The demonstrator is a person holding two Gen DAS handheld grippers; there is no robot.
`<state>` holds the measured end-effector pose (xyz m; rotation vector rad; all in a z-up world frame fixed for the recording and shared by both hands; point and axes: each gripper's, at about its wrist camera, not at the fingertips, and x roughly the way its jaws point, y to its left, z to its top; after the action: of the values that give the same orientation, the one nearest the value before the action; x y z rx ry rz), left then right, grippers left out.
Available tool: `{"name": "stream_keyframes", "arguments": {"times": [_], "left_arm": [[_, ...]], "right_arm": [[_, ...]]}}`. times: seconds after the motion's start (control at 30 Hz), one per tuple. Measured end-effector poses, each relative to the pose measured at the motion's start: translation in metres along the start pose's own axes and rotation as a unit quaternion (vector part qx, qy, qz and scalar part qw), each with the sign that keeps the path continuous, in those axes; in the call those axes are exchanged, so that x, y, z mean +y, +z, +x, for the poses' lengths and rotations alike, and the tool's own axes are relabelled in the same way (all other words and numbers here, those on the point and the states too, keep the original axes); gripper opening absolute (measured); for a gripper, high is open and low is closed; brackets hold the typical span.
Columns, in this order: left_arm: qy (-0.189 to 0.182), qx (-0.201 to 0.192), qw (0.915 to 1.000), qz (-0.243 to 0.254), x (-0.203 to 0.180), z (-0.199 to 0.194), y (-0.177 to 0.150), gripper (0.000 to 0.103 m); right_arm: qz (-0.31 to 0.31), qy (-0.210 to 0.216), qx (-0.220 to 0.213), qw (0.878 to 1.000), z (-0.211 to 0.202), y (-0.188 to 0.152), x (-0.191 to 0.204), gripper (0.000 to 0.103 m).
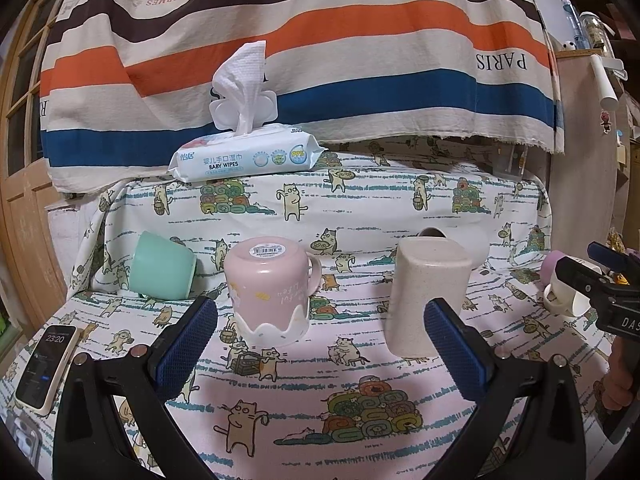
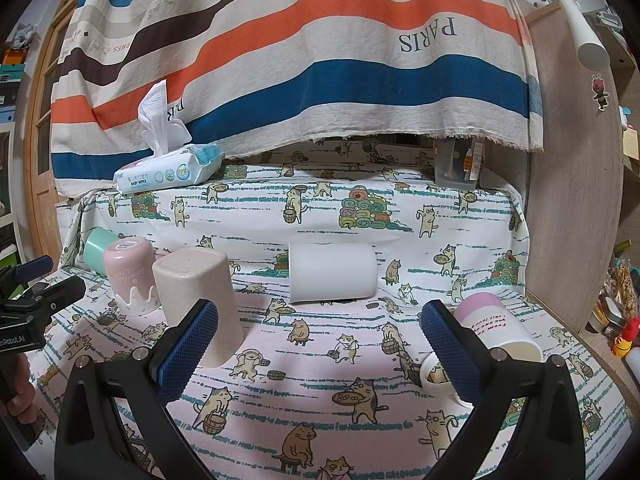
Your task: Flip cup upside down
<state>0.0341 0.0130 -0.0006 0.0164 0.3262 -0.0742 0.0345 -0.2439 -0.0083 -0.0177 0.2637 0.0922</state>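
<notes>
A pink mug [image 1: 272, 288] [image 2: 130, 274] stands upside down, barcode on top. A beige cup [image 1: 426, 294] [image 2: 198, 304] stands upside down next to it. A mint green cup [image 1: 162, 266] [image 2: 98, 244] lies tilted at the far left. A white cup [image 2: 332, 278] lies on its side in the middle. A lilac-and-white cup [image 2: 496, 326] [image 1: 566, 292] lies on its side at the right, with a small white mug [image 2: 434, 374] in front of it. My left gripper [image 1: 320, 344] is open and empty, just short of the pink mug. My right gripper [image 2: 320, 346] is open and empty, its right finger overlapping the small mug.
A baby wipes pack [image 1: 244, 156] [image 2: 168, 168] sits on the raised back ledge under a striped cloth [image 1: 320, 52]. A phone [image 1: 46, 366] lies at the left edge of the cat-print cloth [image 1: 320, 400]. A wooden panel [image 2: 572, 200] bounds the right side.
</notes>
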Motion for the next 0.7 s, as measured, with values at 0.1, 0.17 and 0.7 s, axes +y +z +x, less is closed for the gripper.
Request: {"name": "stream_keyframes", "arguments": {"times": [0.1, 0.17, 0.7], "left_arm": [[0.001, 0.0, 1.0, 0.0, 0.0003, -0.0001, -0.0003, 0.103], [0.001, 0.0, 1.0, 0.0, 0.0008, -0.0002, -0.0003, 0.103], [0.0, -0.001, 1.0, 0.001, 0.0011, -0.0004, -0.0006, 0.103]], "right_arm": [[0.0, -0.001, 0.0, 1.0, -0.0001, -0.0002, -0.0009, 0.102], [0.0, 0.0, 0.0, 1.0, 0.0001, 0.0001, 0.0001, 0.102], [0.001, -0.002, 0.0, 1.0, -0.0006, -0.0003, -0.0004, 0.102]]}}
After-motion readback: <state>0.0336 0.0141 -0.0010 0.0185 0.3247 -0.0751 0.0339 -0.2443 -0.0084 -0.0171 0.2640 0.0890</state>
